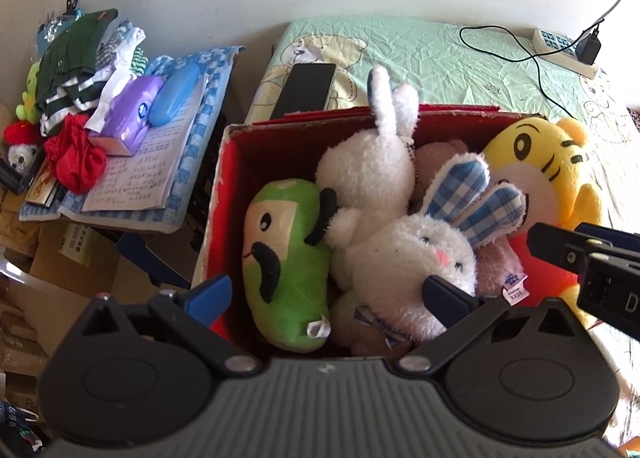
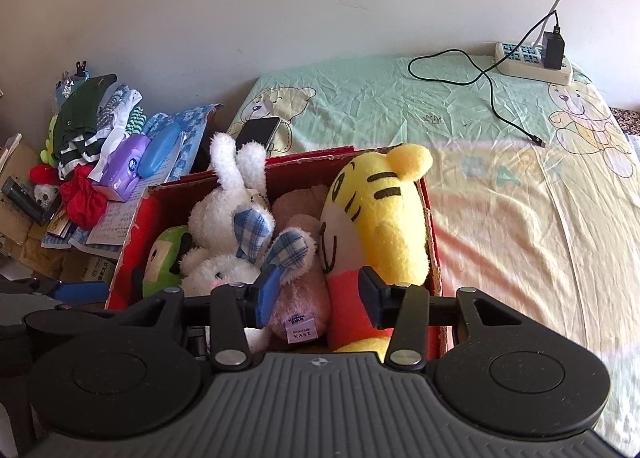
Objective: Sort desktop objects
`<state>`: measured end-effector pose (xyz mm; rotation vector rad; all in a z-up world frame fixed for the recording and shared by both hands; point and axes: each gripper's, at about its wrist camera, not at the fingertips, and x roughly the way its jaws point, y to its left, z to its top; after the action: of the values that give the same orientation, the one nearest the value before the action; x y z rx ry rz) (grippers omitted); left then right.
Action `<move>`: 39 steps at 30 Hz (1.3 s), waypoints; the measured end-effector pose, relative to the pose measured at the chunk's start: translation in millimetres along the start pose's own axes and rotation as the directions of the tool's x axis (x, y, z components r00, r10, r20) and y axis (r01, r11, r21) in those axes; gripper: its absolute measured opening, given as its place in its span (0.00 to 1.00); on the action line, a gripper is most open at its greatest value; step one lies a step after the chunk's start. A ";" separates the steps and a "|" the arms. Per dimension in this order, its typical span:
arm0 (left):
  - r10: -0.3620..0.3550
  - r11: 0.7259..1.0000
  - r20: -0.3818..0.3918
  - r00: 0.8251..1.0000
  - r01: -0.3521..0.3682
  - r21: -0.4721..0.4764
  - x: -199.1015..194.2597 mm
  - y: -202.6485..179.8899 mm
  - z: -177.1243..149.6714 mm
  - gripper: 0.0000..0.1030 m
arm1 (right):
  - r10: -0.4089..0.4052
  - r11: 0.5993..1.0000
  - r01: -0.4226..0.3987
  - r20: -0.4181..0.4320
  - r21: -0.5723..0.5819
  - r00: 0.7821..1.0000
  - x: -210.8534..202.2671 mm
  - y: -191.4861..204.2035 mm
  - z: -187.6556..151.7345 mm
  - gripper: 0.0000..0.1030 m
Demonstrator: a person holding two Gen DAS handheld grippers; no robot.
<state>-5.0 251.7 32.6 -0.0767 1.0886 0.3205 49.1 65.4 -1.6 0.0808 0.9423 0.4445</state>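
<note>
Right hand-held gripper (image 2: 316,298) hovers spread above the soft, light tiger plush (image 2: 380,210) in the red box (image 2: 136,218); its squashy body offers the easiest hold.

Both grippers hang side by side, pointing forward and tipped down. The left gripper (image 1: 328,294) has its jaws spread wide, its blue-tipped fingers (image 1: 210,296) well apart and closed on nothing. The right gripper (image 2: 318,298) sits just beside it on the right, jaws parted more narrowly, blue pads (image 2: 266,294) facing one another with a gap between them. In the left wrist view its black finger shows at the right edge. No hand or sleeve is visible.
</note>
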 end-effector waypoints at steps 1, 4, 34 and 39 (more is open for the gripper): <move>-0.006 1.000 0.002 1.000 0.006 -0.004 -0.6 1.4 0.0 1.00 | -0.002 1.000 0.002 0.000 -0.005 1.000 0.3 1.2 0.5 0.46; -0.024 1.000 0.002 1.000 0.024 -0.012 -2.2 5.2 0.9 0.99 | -0.011 1.000 0.011 0.009 -0.013 1.000 -0.3 3.2 1.9 0.46; 0.008 1.000 0.050 0.999 -0.007 -0.014 -12.6 24.6 2.5 0.99 | -0.112 0.993 0.114 0.038 -0.039 0.993 -7.5 26.9 6.8 0.47; -0.006 1.000 0.026 1.000 0.007 -0.025 -13.1 26.1 -0.4 0.99 | -0.108 0.993 0.109 0.033 -0.032 0.994 -11.1 25.2 2.9 0.52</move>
<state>-18.5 273.6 46.4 -0.0979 1.0583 0.3286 37.4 84.1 15.0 0.0056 0.9040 0.3571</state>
